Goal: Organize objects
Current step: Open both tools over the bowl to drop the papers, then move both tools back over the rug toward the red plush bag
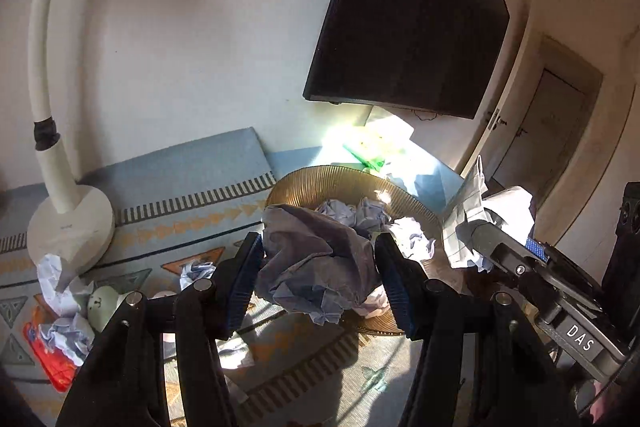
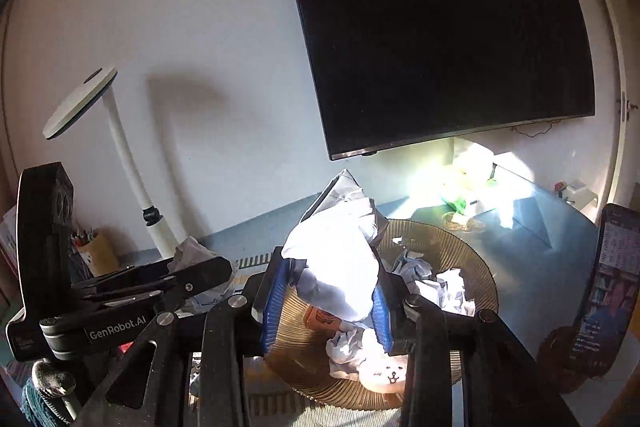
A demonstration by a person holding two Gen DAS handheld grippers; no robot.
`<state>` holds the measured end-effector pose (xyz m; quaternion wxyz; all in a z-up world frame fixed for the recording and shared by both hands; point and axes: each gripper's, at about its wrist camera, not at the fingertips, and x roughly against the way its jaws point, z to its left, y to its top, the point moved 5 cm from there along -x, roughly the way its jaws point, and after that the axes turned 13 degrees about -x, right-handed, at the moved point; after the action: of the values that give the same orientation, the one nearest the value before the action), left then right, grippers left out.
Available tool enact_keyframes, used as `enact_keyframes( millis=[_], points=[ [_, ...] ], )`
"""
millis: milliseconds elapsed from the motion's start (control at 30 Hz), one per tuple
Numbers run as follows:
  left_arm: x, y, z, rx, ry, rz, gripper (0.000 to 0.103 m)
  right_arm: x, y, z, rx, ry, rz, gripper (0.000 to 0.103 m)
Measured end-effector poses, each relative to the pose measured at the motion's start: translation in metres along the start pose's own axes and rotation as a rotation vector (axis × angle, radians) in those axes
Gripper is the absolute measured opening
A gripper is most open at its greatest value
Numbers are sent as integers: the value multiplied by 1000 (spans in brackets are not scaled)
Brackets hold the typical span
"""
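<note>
My left gripper is shut on a grey-blue crumpled paper, held over the near rim of an amber ribbed glass bowl. Several paper balls lie in the bowl. At the right, the right gripper grips a lined crumpled paper. In the right wrist view my right gripper has its blue pads against that white paper wad above the bowl. Paper balls and a small white toy with a face lie inside. The left gripper shows at the left.
A white desk lamp base stands on the patterned mat. Loose crumpled paper, a red packet and a pale egg-shaped toy lie at the left. A dark screen hangs on the wall. A phone stands at the right.
</note>
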<state>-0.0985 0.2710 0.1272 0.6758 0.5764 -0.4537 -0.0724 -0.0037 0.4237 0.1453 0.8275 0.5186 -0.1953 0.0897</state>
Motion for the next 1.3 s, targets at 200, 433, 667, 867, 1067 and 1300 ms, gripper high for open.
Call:
enact_keyframes(
  millis=[200,433,667,867,1067,1300],
  points=[
    [-56,12,2,13,-12,39,85,-38,21,-34,-116,1,83,56],
    [-17,-8,14,76,-22,34,85,-12,-6,-37,-130,41,108,57],
    [107,-44,27,78,153,-92,94,26,-50,35,-36,184,136,77],
    [166,-137,74,183,500,-54,103,1,-143,87,80,129,209,94],
    [146,-197,115,230,546,48,102,-34,-198,102,153,98,278,89],
    [139,-210,128,352,471,82,101,-49,-207,102,178,55,347,86]
  ],
)
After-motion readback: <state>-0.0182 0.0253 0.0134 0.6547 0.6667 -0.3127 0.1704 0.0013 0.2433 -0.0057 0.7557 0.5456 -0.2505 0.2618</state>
